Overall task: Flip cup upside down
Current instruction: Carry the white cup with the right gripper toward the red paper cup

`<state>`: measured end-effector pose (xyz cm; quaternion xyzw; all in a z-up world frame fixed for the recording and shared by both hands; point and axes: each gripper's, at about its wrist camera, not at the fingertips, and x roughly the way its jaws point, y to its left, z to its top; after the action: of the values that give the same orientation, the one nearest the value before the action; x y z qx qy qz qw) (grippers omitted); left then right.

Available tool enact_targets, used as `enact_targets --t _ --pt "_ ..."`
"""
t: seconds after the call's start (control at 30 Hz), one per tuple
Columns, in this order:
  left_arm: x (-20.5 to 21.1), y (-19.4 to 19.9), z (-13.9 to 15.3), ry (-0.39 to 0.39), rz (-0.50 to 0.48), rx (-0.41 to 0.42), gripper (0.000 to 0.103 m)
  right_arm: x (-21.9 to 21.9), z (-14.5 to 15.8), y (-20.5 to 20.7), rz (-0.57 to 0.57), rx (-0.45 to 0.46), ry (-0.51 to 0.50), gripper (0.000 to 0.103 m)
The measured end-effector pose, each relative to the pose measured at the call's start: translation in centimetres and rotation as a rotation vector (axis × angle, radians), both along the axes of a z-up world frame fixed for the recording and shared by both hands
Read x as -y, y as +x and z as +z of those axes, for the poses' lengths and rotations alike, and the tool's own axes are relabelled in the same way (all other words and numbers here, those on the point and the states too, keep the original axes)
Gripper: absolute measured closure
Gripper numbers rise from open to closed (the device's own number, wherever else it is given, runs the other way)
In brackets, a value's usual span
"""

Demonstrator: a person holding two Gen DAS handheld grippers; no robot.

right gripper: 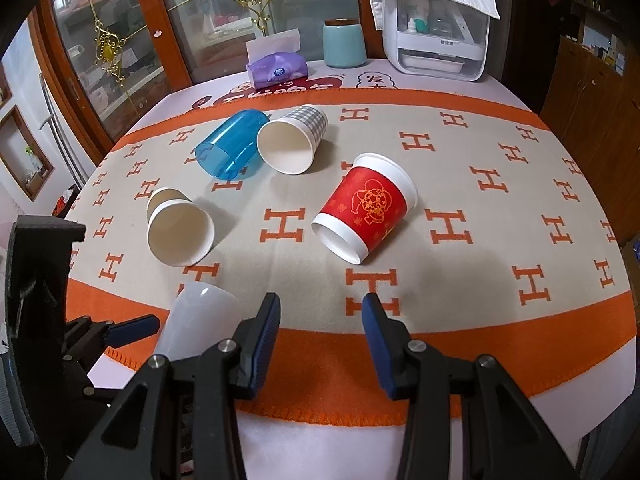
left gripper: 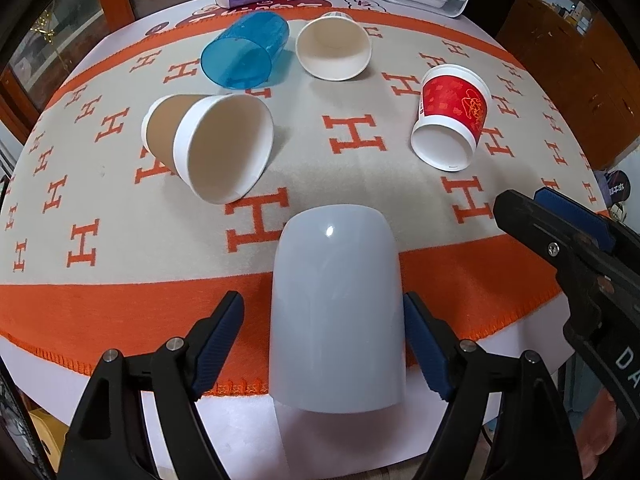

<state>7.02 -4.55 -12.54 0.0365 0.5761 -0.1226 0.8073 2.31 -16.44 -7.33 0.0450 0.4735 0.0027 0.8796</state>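
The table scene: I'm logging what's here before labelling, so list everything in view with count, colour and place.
Frosted white plastic cup: 1, translucent white, near table edge, between the left tool's fingers.
Brown-sleeved paper cup: 1, brown and white, on its side, left.
Clear blue plastic cup: 1, blue, on its side, far left.
Grey checked paper cup: 1, grey-white, on its side, beside the blue one.
Red printed paper cup: 1, red and white, on its side, centre-right.
Orange H-patterned blanket: 1, orange and beige, covering the table.
Purple tissue pack: 1, far edge.
Teal canister: 1, far edge.
White appliance box: 1, far right.
Left tool: 1, black with blue pads, fingers flanking the frosted cup, contact unclear.
Right tool: 1, same colours, open, holding nothing.
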Motion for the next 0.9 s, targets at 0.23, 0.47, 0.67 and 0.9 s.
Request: enact_targets --t 0.23,0.47,0.67,0.9 --pt "-0.1 -0.9 1.4 0.0 -0.019 0.034 0.02 -0.3 0.9 -0.7 -0.003 0.022 -0.011 0.06" --pt "-0.5 -2.1 2.7 -0.004 -0.024 0.068 0.019 -0.8 1.7 -1.5 0.004 0.043 -0.026 0.06" --pt "-1.3 -3.0 3.6 -0.008 -0.024 0.089 0.019 -1.2 2.1 -2.2 0.007 0.053 -0.031 0.06" --pt "-2.6 -3.7 5.0 -0.021 -0.022 0.129 0.019 -1.7 2.3 -2.5 0.016 0.057 -0.031 0.06"
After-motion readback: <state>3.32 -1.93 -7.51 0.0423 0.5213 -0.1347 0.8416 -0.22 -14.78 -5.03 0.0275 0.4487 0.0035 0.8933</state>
